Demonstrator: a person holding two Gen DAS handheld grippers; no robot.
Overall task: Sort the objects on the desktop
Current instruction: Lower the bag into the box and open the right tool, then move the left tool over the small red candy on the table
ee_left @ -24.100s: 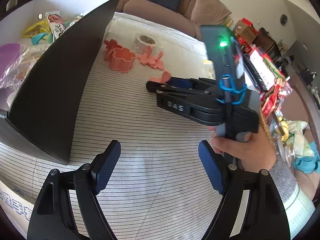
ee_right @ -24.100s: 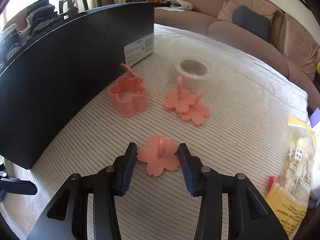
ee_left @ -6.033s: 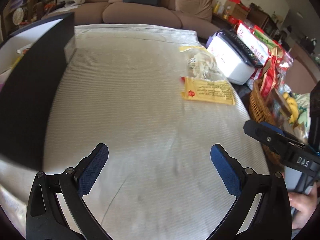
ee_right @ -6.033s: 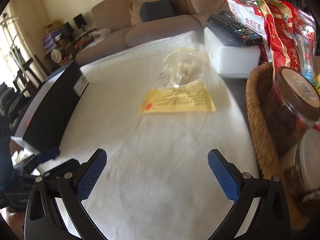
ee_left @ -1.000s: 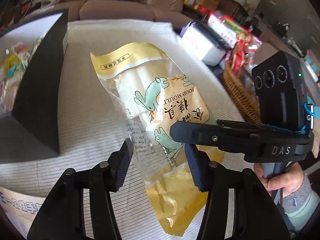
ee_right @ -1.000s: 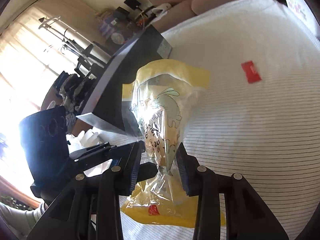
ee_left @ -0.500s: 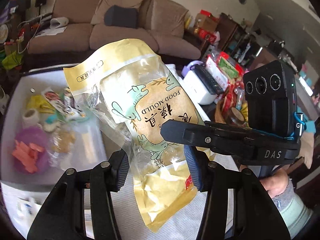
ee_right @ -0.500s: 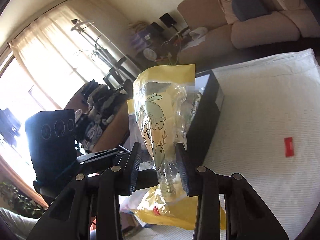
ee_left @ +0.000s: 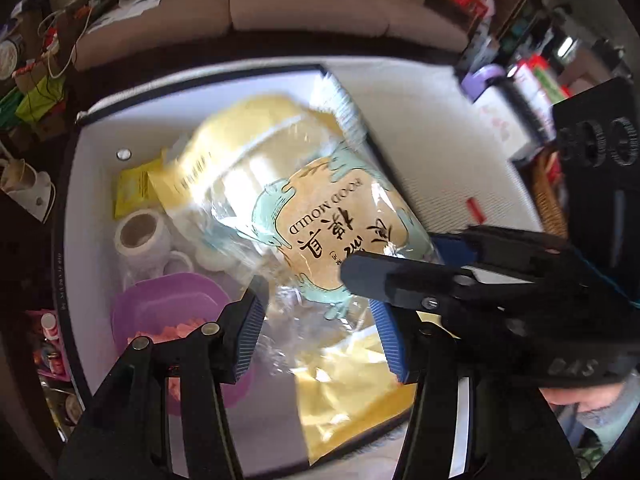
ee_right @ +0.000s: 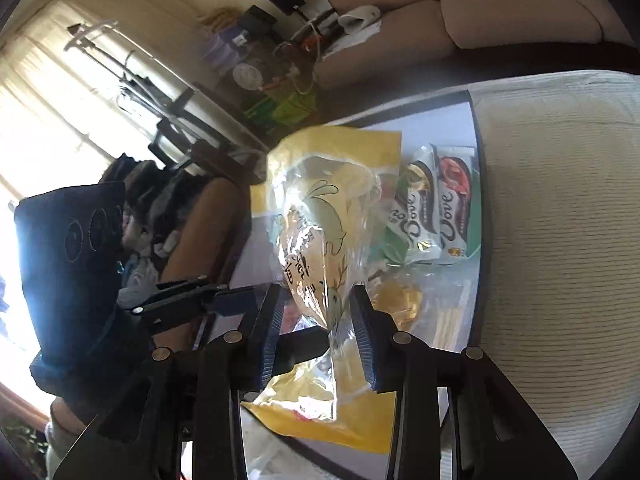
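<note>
A yellow and clear food mould bag [ee_left: 320, 220] hangs over the open black storage box [ee_left: 68, 216]. My left gripper [ee_left: 320, 332] is shut on the bag's lower part. My right gripper [ee_right: 316, 320] is shut on the same bag [ee_right: 324, 232]; it also shows in the left wrist view [ee_left: 404, 268], clamping from the right. The left gripper's body shows at the left of the right wrist view [ee_right: 176, 300].
Inside the white-lined box lie a tape roll [ee_left: 138, 236], a purple bowl [ee_left: 168, 308] with pink pieces, a yellow packet [ee_left: 134, 192] and two Dove chocolate packs [ee_right: 436, 212]. The striped white table cover [ee_right: 560, 240] lies to the right, with a red scrap [ee_left: 475, 208] and a wicker basket [ee_left: 546, 196].
Both grippers have carried the bag from above the table to over the open box and lowered it toward the contents. Both grips are unchanged.
</note>
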